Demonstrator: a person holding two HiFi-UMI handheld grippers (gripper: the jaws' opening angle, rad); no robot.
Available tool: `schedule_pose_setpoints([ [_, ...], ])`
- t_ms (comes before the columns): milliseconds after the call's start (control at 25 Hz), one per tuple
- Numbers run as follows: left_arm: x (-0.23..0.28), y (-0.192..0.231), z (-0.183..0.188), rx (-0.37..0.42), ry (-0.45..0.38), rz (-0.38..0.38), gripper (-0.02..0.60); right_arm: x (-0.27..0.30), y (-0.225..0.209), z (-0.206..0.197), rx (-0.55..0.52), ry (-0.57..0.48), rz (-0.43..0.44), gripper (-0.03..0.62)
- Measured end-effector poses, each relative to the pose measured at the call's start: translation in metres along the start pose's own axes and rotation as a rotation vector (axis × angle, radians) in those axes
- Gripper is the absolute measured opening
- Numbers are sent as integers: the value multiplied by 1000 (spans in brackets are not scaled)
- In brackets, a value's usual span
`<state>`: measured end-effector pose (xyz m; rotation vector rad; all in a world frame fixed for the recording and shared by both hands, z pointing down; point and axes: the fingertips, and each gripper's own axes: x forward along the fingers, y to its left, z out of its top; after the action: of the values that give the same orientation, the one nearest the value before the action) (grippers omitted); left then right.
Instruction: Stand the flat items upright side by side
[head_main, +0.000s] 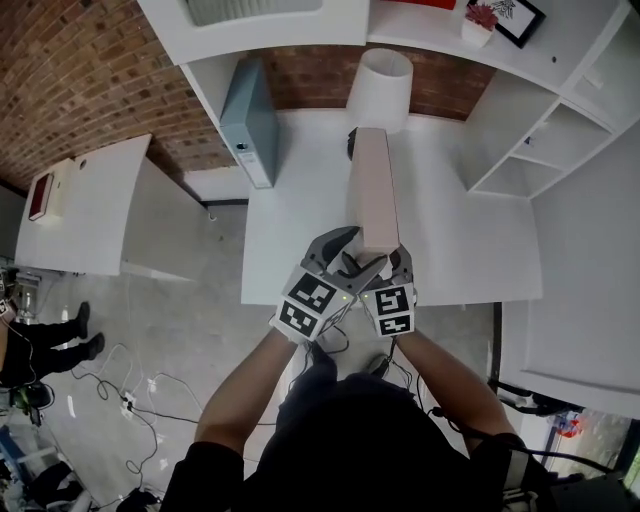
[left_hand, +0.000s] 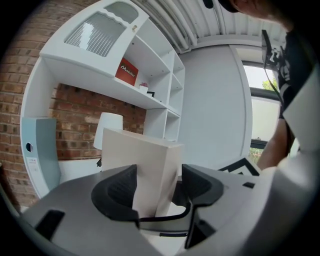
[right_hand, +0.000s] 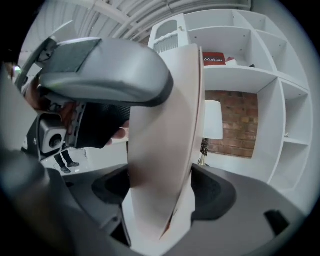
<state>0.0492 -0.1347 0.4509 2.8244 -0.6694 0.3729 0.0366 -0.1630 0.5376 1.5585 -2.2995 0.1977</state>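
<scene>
Left gripper (left_hand: 156, 192) has its jaws closed on the near end of the pinkish-beige binder (left_hand: 142, 165), one pad on each cover. Right gripper (right_hand: 160, 197) is on that same end, jaws clamped across the binder's thickness, and the cover fills most of its view. In the head view the two grippers sit tight together at the near edge of the white desk (head_main: 470, 250), both on the one binder. The binder is upright, its long top edge running away from the person towards the white lamp (head_main: 380, 90) at the back. Whether its bottom edge rests on the desk, I can't tell. Well off to the left, a pale blue binder (head_main: 252, 120) stands upright against the shelf unit's side panel (head_main: 215, 90).
</scene>
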Motion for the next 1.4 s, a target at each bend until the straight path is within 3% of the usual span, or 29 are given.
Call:
schedule_pose_setpoints([
  [440, -59, 83, 4, -2, -36, 46, 279, 78, 42, 30, -15, 14, 24, 360],
  [600, -104, 140, 6, -75, -82, 164, 279, 106, 49, 45, -3, 7, 29, 359],
  [840, -155, 213, -37, -229, -62, 397, 279, 151, 52, 63, -5, 17, 48, 359],
  [1120, -185, 227, -61, -294, -30, 532, 277, 208, 58, 79, -12, 53, 101, 359],
  [1400, -203, 242, -74, -343, -19, 639, 276, 260, 48, 101, -8, 25, 121, 362],
])
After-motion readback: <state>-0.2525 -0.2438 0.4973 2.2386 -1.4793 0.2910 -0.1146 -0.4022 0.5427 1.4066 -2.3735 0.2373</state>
